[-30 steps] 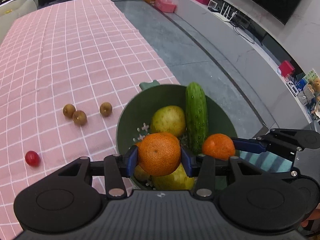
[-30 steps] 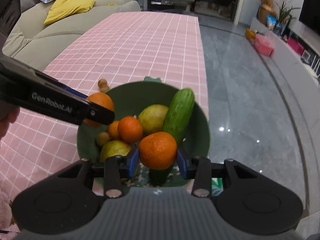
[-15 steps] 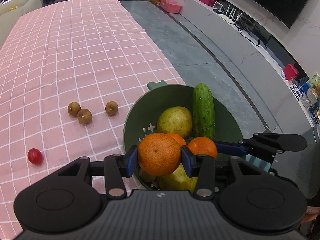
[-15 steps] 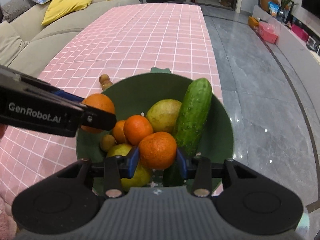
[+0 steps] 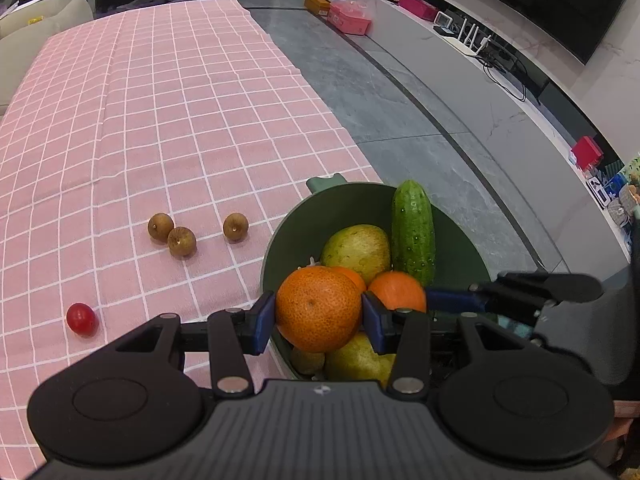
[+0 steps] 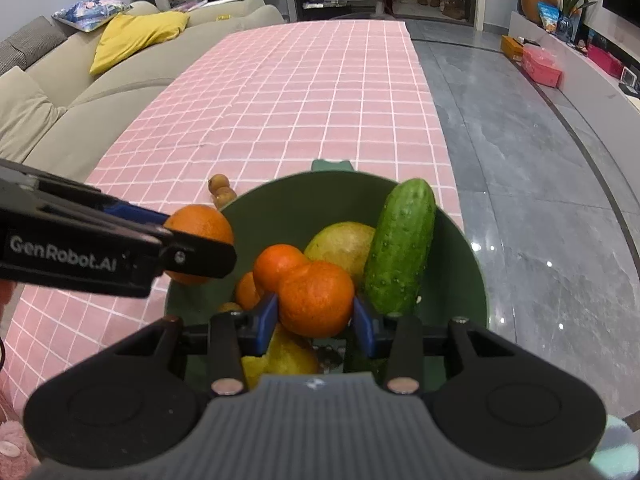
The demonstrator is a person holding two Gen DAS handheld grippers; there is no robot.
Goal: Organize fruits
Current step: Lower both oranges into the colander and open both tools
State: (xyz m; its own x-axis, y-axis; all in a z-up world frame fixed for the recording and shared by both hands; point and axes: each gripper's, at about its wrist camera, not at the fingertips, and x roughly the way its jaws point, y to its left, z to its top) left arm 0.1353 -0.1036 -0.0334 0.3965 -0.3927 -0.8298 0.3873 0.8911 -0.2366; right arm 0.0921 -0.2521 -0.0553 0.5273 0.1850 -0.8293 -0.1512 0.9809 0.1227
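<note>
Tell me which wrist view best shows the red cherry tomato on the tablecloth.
Left wrist. The cherry tomato lies in plain sight on the pink tablecloth, left of the green bowl. In the right wrist view it does not appear at all; the left gripper blocks that side.

Left claw (image 5: 319, 317): both blue pads pressed against the sides of a large orange (image 5: 318, 309), which sits gripped between them. Fingers level, body pointing forward and slightly down, positioned at the near-left rim of the green bowl (image 5: 280, 236). In the right wrist view this claw enters from the left edge, its side plate marked GenRobot.AI, the orange at its tip.

Right claw (image 6: 315, 316): pads clamped on a smaller orange (image 6: 316, 299), held over the bowl's interior above the other fruit. In the left wrist view it reaches in from the right, fingers pointing left
</note>
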